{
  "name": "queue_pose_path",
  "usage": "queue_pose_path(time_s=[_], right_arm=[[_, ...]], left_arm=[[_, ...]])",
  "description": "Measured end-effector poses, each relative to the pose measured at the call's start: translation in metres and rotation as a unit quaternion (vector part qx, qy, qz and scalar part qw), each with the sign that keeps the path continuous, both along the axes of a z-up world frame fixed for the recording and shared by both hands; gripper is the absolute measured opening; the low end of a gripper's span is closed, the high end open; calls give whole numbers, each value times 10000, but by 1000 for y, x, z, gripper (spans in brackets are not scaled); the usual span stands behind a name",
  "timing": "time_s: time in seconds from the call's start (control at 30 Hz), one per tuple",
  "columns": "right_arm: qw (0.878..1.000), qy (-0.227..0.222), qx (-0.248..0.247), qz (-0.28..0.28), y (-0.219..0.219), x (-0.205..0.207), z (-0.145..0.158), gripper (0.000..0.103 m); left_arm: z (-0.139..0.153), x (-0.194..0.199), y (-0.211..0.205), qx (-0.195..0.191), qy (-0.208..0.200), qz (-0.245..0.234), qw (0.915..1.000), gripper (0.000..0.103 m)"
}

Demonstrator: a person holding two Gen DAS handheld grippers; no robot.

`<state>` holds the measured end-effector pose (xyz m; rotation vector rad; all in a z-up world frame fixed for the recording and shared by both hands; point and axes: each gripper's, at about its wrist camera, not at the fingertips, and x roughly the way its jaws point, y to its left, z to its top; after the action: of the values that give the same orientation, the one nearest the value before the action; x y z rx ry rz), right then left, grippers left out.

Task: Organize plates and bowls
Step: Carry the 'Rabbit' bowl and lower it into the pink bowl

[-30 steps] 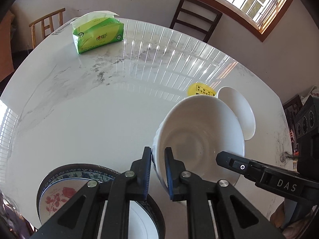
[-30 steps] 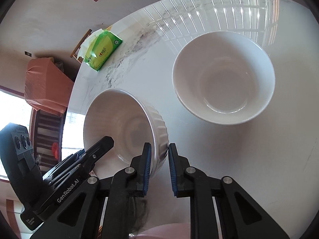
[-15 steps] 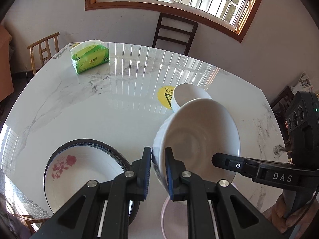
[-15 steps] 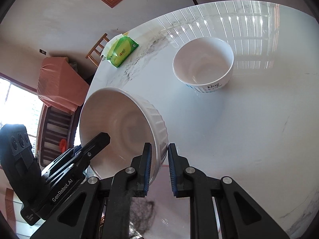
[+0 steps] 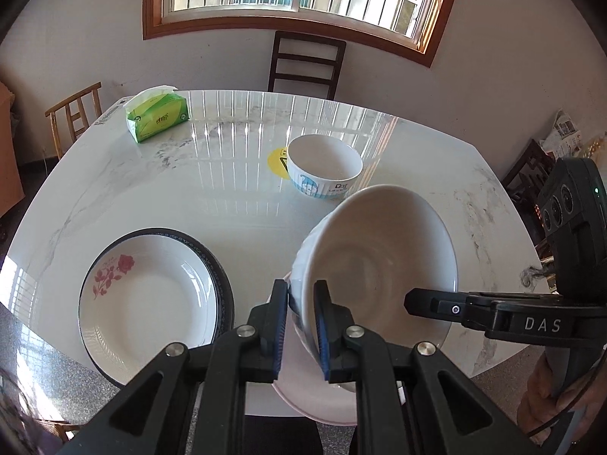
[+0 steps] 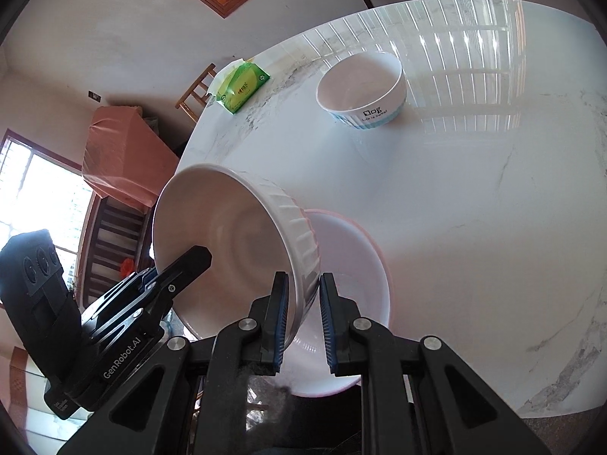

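Both grippers hold one large white ribbed bowl (image 5: 379,265) by opposite rims, tilted above a pink-rimmed white plate (image 5: 315,394) at the table's near edge. My left gripper (image 5: 299,326) is shut on its left rim. My right gripper (image 6: 301,326) is shut on the ribbed bowl (image 6: 242,242), with the pink-rimmed plate (image 6: 360,265) below it. A rose-patterned plate with a dark rim (image 5: 151,303) lies at the near left. A small white bowl with blue print (image 5: 324,165) stands further back; it also shows in the right wrist view (image 6: 362,89).
A green tissue pack (image 5: 157,119) sits at the far left of the white marble table (image 5: 227,204). A yellow sticker (image 5: 277,163) lies beside the small bowl. Chairs stand behind the table (image 5: 303,64) and at its left (image 5: 76,113).
Both grippers have carried the ribbed bowl up and back toward the near edge. It now hangs over the pink-rimmed plate, away from the small bowl.
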<state>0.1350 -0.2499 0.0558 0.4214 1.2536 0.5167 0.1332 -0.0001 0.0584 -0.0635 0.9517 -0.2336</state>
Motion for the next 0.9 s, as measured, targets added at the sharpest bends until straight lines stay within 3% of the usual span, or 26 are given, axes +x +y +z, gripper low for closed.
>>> queue_pose_path(time_s=[0.9], right_arm=[[9997, 76, -212, 44, -12, -24, -26, 16]], left_arm=[[-36, -19, -18, 462, 102, -163, 9987, 15]])
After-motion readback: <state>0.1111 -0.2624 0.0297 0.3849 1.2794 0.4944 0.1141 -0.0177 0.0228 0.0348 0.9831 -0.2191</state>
